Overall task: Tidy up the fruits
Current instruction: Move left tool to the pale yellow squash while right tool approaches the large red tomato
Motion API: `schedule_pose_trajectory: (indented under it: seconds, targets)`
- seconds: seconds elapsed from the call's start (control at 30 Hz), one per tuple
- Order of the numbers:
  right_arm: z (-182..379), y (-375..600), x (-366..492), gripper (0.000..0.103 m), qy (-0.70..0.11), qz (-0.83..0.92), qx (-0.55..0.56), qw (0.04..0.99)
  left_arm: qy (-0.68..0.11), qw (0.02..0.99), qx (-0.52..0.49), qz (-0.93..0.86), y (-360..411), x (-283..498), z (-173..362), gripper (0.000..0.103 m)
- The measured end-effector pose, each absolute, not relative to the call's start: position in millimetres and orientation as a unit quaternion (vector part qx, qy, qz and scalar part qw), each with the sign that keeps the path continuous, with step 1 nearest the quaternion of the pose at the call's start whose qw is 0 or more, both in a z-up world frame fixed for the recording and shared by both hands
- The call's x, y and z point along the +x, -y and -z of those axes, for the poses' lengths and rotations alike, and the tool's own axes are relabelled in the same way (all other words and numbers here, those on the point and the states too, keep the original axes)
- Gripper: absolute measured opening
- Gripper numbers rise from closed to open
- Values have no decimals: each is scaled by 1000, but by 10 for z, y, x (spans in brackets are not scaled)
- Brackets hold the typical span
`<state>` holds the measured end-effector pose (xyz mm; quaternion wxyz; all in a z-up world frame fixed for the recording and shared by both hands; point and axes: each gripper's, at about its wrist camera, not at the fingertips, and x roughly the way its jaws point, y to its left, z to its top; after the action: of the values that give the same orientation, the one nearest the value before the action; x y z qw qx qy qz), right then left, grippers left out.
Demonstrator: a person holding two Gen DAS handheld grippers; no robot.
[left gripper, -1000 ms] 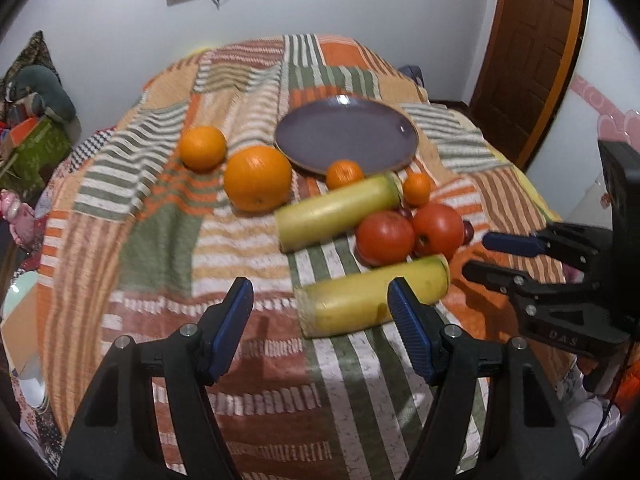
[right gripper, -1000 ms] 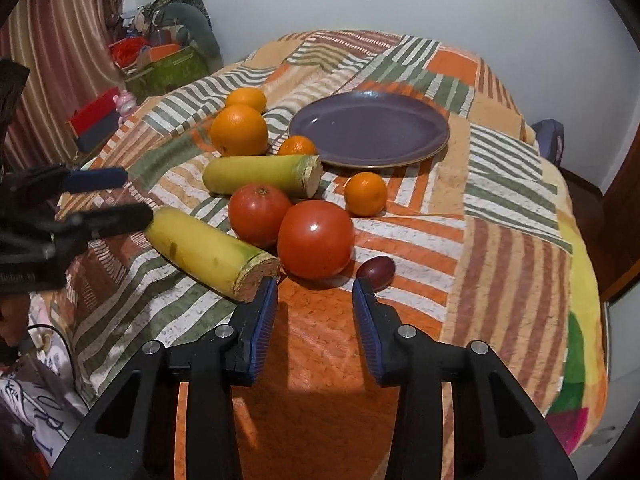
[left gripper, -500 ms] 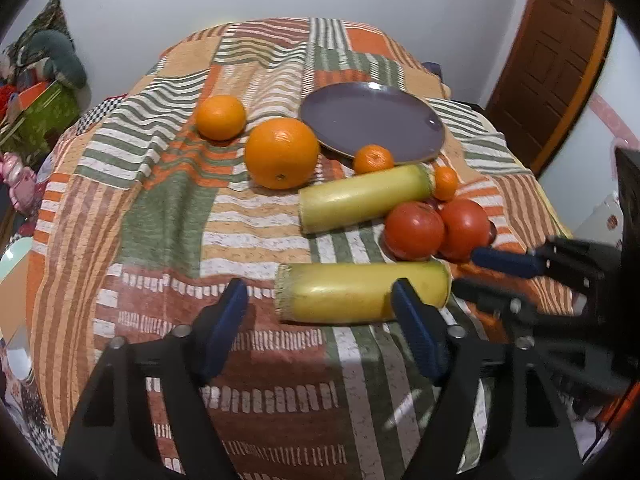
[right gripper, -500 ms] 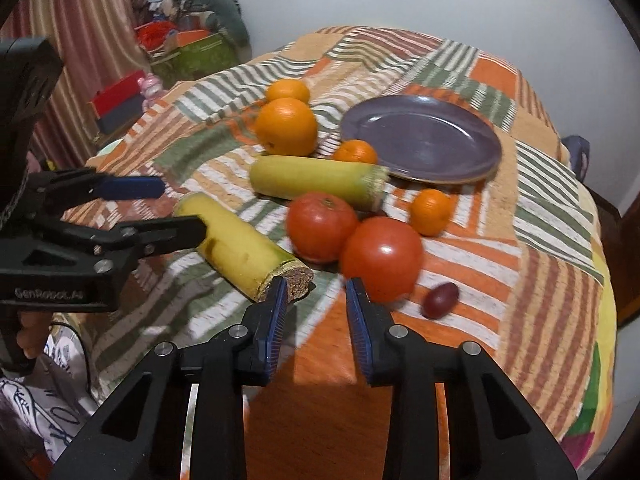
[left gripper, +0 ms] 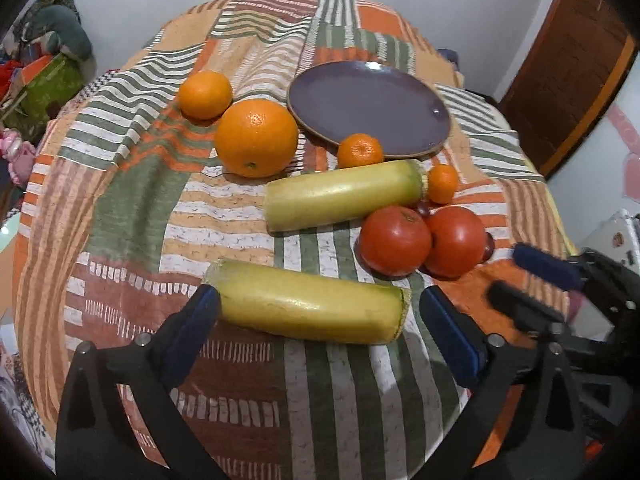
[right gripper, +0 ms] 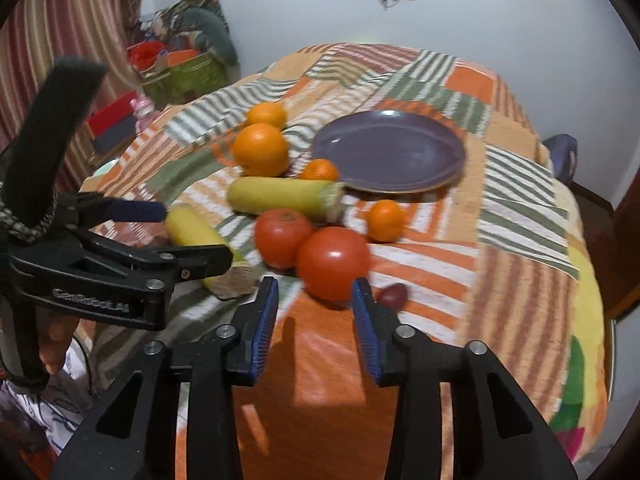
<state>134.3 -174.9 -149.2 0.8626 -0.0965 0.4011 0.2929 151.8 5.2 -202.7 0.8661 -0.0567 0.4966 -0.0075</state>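
Note:
A yellow cut cylinder of fruit [left gripper: 312, 312] lies crosswise on the patchwork cloth. My left gripper [left gripper: 320, 312] straddles it end to end, jaws opening wide, and a gap shows at the right end. Beyond it lie a second yellow-green piece [left gripper: 344, 194], two red tomatoes [left gripper: 394, 240], a big orange [left gripper: 256, 136], a smaller orange [left gripper: 205, 94] and two mandarins [left gripper: 360, 150]. The purple plate [left gripper: 368, 108] is bare. My right gripper [right gripper: 316, 300] stands just short of the near tomato [right gripper: 332, 262], jaws opening, nothing between them. A dark grape [right gripper: 394, 294] lies beside it.
The cloth [right gripper: 520, 240] drapes over the table's rounded edges. A brown door [left gripper: 568, 60] is at the right. A green box [right gripper: 188, 76] and clutter sit by a striped curtain [right gripper: 60, 40] at the left. A person's hand [right gripper: 56, 340] holds the left gripper.
The left gripper's jaws spread much wider and it sank closer to the near yellow piece, now bracketing its ends. The right gripper's jaws narrowed, then widened again.

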Motion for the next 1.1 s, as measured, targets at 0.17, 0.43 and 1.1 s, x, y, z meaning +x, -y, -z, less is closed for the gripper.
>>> schedule_pose_trajectory:
  seconds: [0.17,0.43,1.1]
  targets:
    - [1500,1869,1405,39,-405,-285,-81,865,-491,870,-45,-27,50,1624,2054,103]
    - [1532,1829,1500,46,-409,-298,-67,860,-471,881,-14,-38,84,1679,2099,103]
    - [1722,1578,1679,56,-439,-300,-89,842,-493,867,-55,-48,-788,1222,1917,95]
